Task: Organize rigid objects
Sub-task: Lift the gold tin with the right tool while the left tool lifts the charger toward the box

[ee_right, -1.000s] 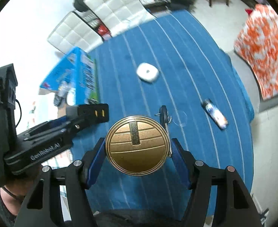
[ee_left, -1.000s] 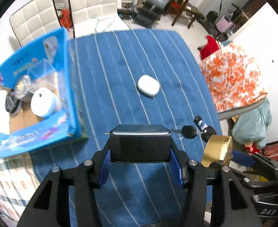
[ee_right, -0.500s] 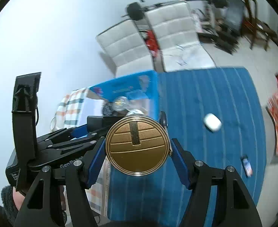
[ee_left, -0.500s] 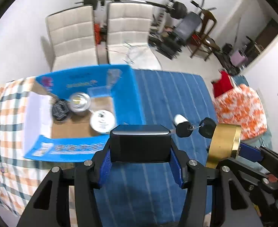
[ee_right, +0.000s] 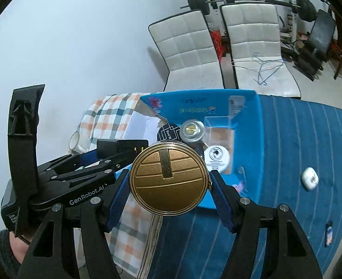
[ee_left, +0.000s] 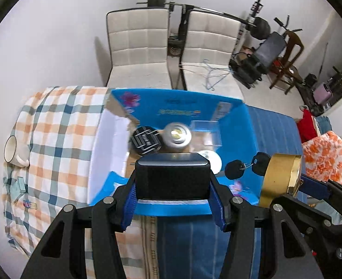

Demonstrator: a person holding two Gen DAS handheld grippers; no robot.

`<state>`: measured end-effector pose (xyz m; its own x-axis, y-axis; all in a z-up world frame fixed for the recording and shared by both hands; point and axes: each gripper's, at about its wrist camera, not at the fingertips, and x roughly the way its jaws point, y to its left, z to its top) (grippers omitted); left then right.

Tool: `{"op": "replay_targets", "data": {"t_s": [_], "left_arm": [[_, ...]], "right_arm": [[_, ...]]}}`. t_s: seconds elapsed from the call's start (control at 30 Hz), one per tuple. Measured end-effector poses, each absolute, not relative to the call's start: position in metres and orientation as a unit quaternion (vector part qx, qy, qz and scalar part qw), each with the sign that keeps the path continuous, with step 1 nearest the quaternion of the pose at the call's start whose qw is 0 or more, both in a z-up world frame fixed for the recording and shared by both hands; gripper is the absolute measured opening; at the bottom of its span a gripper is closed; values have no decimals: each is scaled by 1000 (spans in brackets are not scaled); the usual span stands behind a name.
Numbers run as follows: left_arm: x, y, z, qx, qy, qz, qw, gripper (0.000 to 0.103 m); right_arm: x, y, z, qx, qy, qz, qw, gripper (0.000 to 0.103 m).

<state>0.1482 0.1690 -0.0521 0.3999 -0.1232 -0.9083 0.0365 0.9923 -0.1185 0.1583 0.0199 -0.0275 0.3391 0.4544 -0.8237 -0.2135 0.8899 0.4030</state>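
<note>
My left gripper [ee_left: 173,187] is shut on a black rectangular adapter [ee_left: 173,177] and hangs over the near wall of an open blue box [ee_left: 243,125]. Inside the box lie a black ribbed disc [ee_left: 144,140], a silver tin [ee_left: 177,136], a clear plastic case [ee_left: 205,131] and a white round tin [ee_left: 214,160], partly hidden by the adapter. My right gripper [ee_right: 168,187] is shut on a gold round lock [ee_right: 168,179], beside the left gripper and over the box's near edge. Black keys [ee_left: 245,167] dangle from the lock.
The box sits where a checked cloth [ee_left: 54,127] meets a blue striped cloth [ee_right: 299,139]. A white mug [ee_left: 11,152] stands at the far left. A white earbud case [ee_right: 309,178] and a small blue item [ee_right: 329,232] lie on the blue cloth. Two white chairs [ee_left: 138,46] stand behind.
Both grippers have swung left from above the blue cloth to above the blue box, each still holding its object. The earbud case is now off to the right.
</note>
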Motion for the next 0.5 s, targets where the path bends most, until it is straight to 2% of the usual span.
{"op": "replay_targets", "data": {"t_s": [0.13, 0.5], "left_arm": [[165, 194, -81, -61, 564, -36, 823, 51], [195, 216, -153, -84, 616, -34, 783, 51]], "right_arm": [[172, 39, -49, 121, 547, 207, 802, 69], [205, 77, -149, 123, 606, 196, 761, 69]]}}
